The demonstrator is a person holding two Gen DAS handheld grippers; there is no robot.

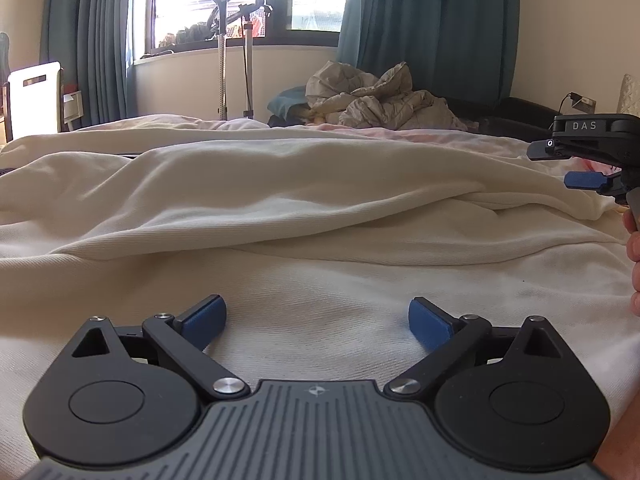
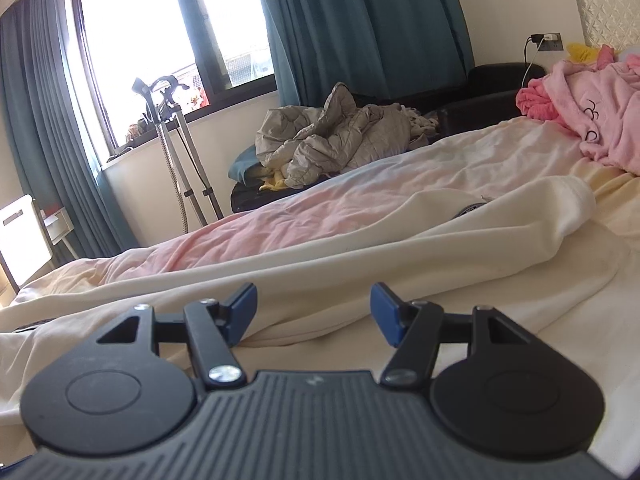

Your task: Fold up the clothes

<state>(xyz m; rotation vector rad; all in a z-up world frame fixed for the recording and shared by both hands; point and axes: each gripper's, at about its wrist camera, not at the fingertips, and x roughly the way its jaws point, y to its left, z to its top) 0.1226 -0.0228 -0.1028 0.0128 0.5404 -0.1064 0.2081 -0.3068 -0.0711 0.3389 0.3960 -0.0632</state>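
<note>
A cream-white garment (image 1: 280, 196) lies spread and creased across the bed, a long folded sleeve running over it. It also shows in the right wrist view (image 2: 400, 240), with its cuff (image 2: 576, 204) at the right. My left gripper (image 1: 317, 320) is open and empty, low over the garment's near part. My right gripper (image 2: 313, 308) is open and empty, just above the garment's near edge. The right gripper also appears at the right edge of the left wrist view (image 1: 584, 180), held by a hand.
A pink and cream sheet (image 2: 320, 204) covers the bed. A pink robe (image 2: 592, 112) lies at the far right. A grey quilted jacket (image 1: 380, 98) is heaped on a dark sofa beyond the bed. A garment steamer stand (image 1: 234, 52) stands by the window.
</note>
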